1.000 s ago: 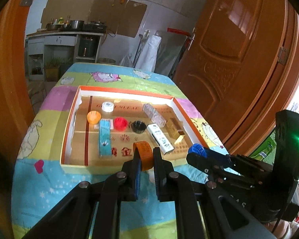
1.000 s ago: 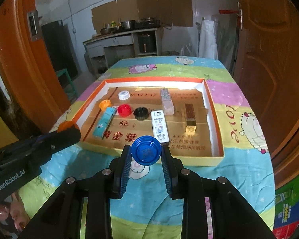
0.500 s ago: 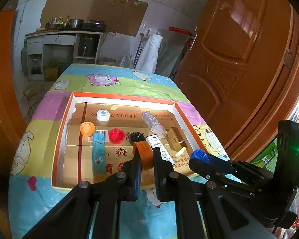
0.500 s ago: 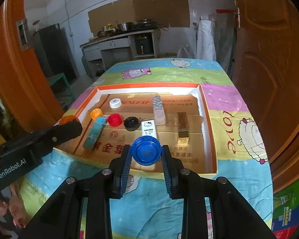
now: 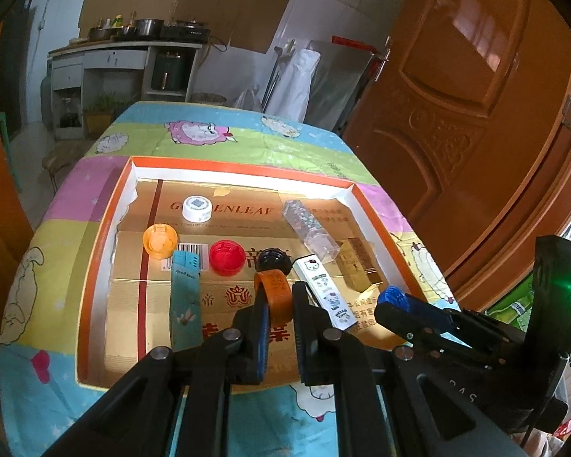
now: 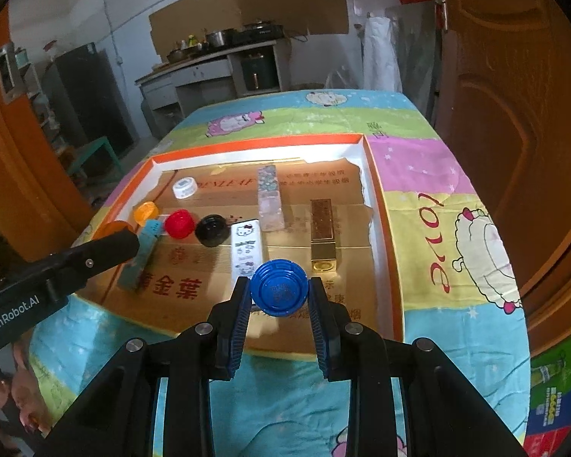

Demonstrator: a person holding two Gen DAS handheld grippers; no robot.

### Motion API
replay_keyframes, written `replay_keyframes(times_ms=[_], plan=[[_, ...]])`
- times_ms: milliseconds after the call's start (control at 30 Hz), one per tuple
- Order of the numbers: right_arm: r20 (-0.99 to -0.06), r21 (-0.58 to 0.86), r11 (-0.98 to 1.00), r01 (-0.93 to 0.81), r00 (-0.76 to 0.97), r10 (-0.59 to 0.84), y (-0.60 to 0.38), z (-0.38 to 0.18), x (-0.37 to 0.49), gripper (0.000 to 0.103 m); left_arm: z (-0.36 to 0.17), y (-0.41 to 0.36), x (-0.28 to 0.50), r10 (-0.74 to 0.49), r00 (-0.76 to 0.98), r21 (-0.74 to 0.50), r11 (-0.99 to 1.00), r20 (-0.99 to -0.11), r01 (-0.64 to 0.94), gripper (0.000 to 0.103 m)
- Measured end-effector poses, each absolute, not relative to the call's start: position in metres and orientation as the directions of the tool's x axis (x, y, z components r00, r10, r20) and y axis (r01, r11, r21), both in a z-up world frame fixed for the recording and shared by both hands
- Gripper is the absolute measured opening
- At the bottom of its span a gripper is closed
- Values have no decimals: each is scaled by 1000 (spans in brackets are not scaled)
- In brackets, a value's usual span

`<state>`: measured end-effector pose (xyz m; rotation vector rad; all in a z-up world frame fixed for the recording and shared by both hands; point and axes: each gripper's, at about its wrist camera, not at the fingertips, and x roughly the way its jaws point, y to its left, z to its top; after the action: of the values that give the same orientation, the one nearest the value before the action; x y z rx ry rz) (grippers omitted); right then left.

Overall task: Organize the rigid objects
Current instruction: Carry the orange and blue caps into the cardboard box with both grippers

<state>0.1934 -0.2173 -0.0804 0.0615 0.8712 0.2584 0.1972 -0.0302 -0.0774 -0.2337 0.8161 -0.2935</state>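
counter (image 5: 76,198): draped in a cartoon-sheep cloth, filling the middle of both views.
tray (image 5: 95,251): shallow box with an orange rim and a cardboard lining, lying flat on the counter; centre of both frames.
left gripper (image 5: 277,304): lower centre of the left wrist view, closed narrow on an orange cap (image 5: 274,294) held on edge above the near part of the tray; seen at the left edge of the right wrist view.
right gripper (image 6: 279,293): lower centre of the right wrist view, clamped on a blue cap (image 6: 279,292) whose round face is toward the camera, above the tray's near edge.
teal box (image 5: 184,297): long, lying flat in the tray's left half.
hello kitty box (image 6: 247,252): white, lying lengthwise mid-tray.
clear box (image 6: 269,198): far centre of the tray.
gold box (image 6: 322,234): right of the clear box.
loose caps: white cap (image 5: 197,208) at the far left; yellow cap (image 5: 160,241), red cap (image 5: 227,257) and black cap (image 5: 273,259) in a row across the middle.
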Motion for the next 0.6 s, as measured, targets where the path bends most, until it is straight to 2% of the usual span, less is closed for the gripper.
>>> replay_keyframes(times_ms=[600], plan=[[-786, 149, 971, -188, 574, 231, -221, -101, 215, 31, -100, -32, 220, -332, 607, -305, 940, -722, 152, 11]])
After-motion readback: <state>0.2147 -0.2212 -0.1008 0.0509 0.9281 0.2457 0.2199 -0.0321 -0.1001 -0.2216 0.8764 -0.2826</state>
